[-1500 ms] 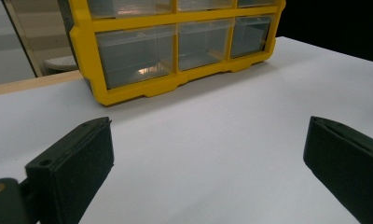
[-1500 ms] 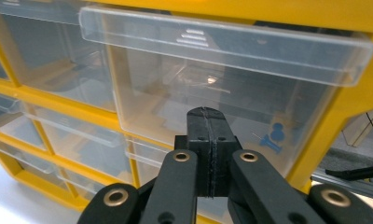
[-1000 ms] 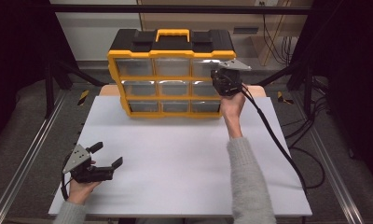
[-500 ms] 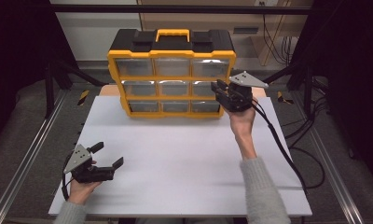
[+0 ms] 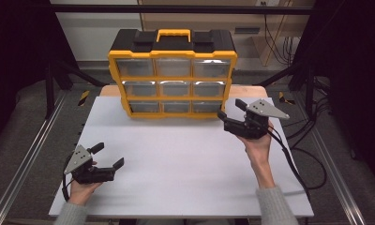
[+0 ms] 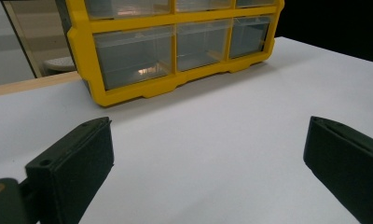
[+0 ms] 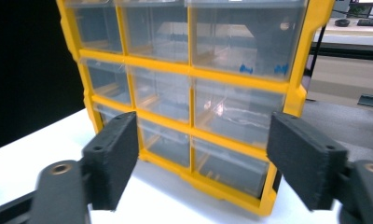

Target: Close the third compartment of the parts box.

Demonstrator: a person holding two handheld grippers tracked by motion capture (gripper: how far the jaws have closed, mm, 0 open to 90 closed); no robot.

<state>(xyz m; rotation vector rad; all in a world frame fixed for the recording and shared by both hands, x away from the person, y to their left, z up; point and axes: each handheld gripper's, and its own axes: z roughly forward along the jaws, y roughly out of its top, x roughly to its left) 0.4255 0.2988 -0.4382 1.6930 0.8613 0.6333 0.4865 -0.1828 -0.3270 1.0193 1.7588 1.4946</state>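
My right gripper [image 5: 232, 116] has just been opening its jaws, nothing between them, drawer organizer [image 5: 172, 75] just ahead. Left gripper [image 5: 106, 158] idles wide, organizer well ahead. I judge a drawer is next: line up squarely.

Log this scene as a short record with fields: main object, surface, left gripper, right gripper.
main object: yellow and black drawer organizer, upright at the far edge of the table, nine clear drawers in three rows, all closed
surface: white table
left gripper: left gripper, low at the near left, jaws open, nothing between them
right gripper: right gripper, by the organizer's lower right corner, jaws have just been opening, nothing between them
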